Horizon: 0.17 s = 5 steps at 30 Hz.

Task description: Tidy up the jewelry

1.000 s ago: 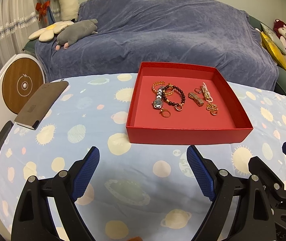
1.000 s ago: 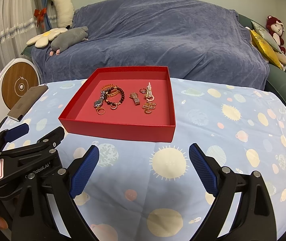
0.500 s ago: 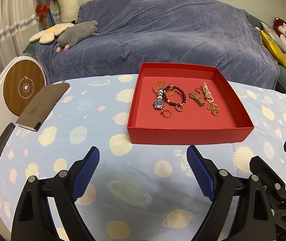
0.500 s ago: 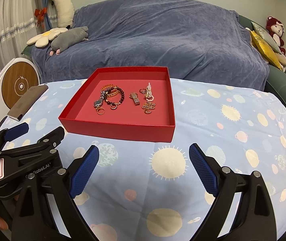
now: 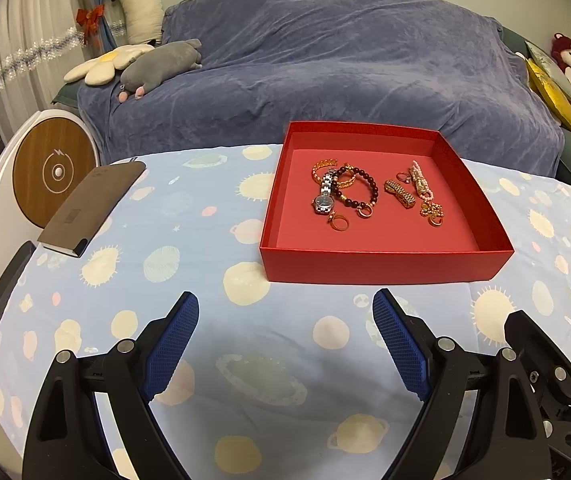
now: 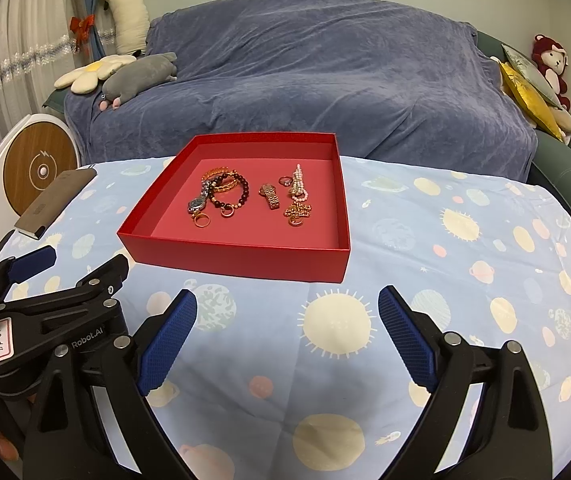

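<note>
A shallow red box (image 5: 385, 268) (image 6: 241, 260) sits on the blue planet-print tablecloth and holds the jewelry. Inside lie a silver watch (image 5: 324, 199) (image 6: 197, 203), a dark bead bracelet (image 5: 359, 190) (image 6: 237, 192), gold rings (image 5: 338, 223) (image 6: 202, 221), a gold band (image 5: 399, 194) (image 6: 270, 196), a pink pearl string (image 5: 421, 184) (image 6: 298, 186) and a gold chain (image 5: 432, 213) (image 6: 297, 212). My left gripper (image 5: 285, 340) is open and empty in front of the box. My right gripper (image 6: 287, 336) is open and empty, also short of the box.
A dark flat case (image 5: 93, 208) (image 6: 55, 202) lies at the table's left edge. A round wood-faced device (image 5: 53, 172) stands beyond it. A sofa under a blue throw (image 5: 325, 72) with plush toys stands behind the table. The left gripper's body (image 6: 45, 320) shows at the right view's lower left.
The left view has shifted slightly, with the box and case a touch lower and further right in frame. Both grippers stay open and empty. The jewelry has not moved.
</note>
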Available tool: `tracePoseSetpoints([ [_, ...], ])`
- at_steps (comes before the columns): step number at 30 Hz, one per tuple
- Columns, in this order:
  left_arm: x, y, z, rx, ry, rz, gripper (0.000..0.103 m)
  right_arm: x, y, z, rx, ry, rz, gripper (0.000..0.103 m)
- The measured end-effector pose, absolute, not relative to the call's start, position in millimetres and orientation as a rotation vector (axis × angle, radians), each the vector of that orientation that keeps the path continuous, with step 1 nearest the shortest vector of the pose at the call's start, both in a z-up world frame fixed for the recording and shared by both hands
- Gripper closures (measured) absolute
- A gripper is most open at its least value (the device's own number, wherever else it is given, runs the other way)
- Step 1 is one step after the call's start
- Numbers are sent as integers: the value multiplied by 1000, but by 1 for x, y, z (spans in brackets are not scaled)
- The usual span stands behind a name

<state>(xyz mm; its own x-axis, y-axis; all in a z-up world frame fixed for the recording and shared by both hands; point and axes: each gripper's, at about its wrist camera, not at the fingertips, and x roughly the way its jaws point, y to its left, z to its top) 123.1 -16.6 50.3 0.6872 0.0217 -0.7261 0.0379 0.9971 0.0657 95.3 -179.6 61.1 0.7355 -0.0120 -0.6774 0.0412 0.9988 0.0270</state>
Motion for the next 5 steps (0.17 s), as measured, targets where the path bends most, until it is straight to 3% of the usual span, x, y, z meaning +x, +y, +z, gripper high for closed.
tracePoseSetpoints([
  [5,124,-16,48,73,827,-9,17,95,-179,62,35,743,-31,12],
])
